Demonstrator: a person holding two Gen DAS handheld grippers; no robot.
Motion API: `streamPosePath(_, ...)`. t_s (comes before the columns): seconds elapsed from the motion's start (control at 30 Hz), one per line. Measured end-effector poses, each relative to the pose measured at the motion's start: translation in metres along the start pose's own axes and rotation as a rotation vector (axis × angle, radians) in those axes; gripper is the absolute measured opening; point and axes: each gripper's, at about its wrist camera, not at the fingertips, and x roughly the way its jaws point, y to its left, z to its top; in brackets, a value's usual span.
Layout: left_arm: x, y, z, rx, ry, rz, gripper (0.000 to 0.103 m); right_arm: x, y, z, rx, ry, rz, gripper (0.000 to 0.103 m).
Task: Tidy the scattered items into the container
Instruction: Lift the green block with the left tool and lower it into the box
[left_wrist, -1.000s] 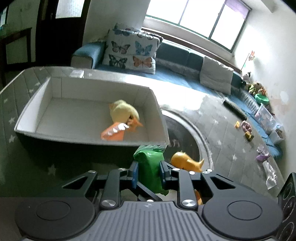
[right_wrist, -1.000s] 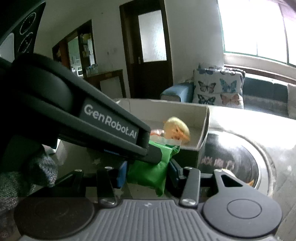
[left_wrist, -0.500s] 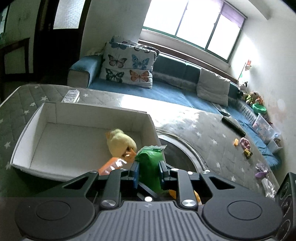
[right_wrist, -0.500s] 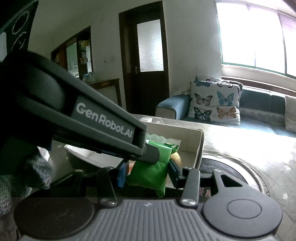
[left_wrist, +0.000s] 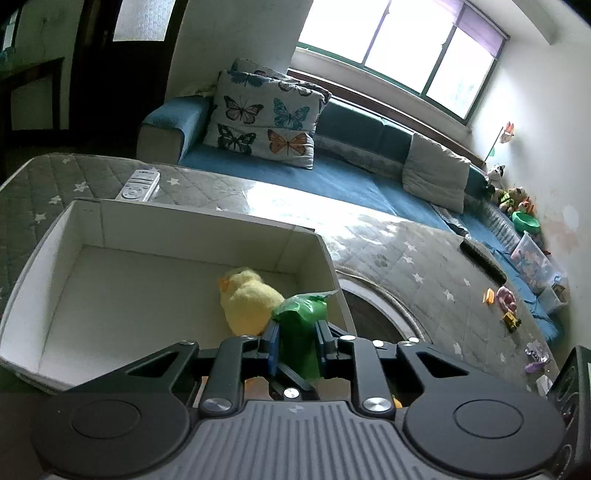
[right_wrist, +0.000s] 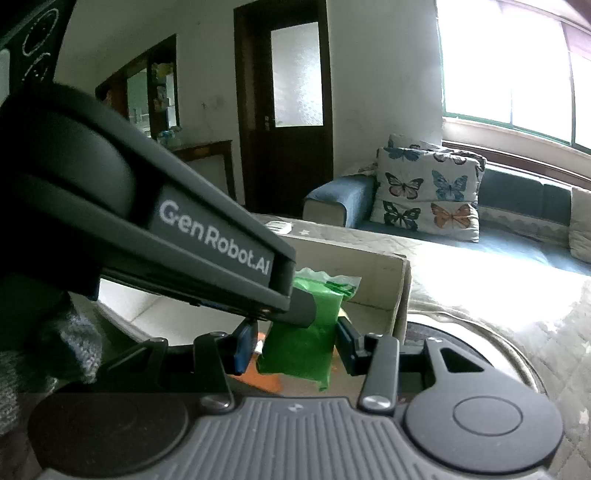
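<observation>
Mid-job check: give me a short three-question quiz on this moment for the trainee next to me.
1. True or false: the white box holds nothing.
2. What do the left tongs grip? A) a spoon B) a green packet C) a mug
3. What lies on the quilted cover just beyond the box's far left corner?

Key:
1. False: a yellow plush duck lies inside, near the right wall.
2. B.
3. A white remote control.
</observation>
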Motion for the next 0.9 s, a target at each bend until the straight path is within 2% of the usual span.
streamPosePath(0.33, 0.009, 0.007, 0.0, -0.003, 0.001, -0.001, 0.023, 0.018, -0.01, 0.0, 0.003, 0.029, -0.012, 0.049)
streamPosePath(0.4, 0.007, 0.007, 0.0, -0.002, -0.002, 0.002, 0.023, 0.017, -0.009, 0.001, 0.004, 0.029, -0.016, 0.054)
streamPosePath(0.5, 0.003, 0.007, -0.002, -0.009, -0.006, 0.004, 0.024, 0.016, -0.01, 0.001, 0.008, 0.028, -0.02, 0.056)
streamPosePath(0.83, -0.015, 0.001, -0.014, -0.012, -0.007, 0.002, 0.025, -0.01, -0.014, -0.001, 0.008, 0.004, -0.034, 0.058)
streamPosePath(0.9, -0.019, 0.0, -0.016, -0.013, -0.007, 0.002, 0.025, -0.022, -0.013, -0.005, 0.001, 0.001, -0.04, 0.063)
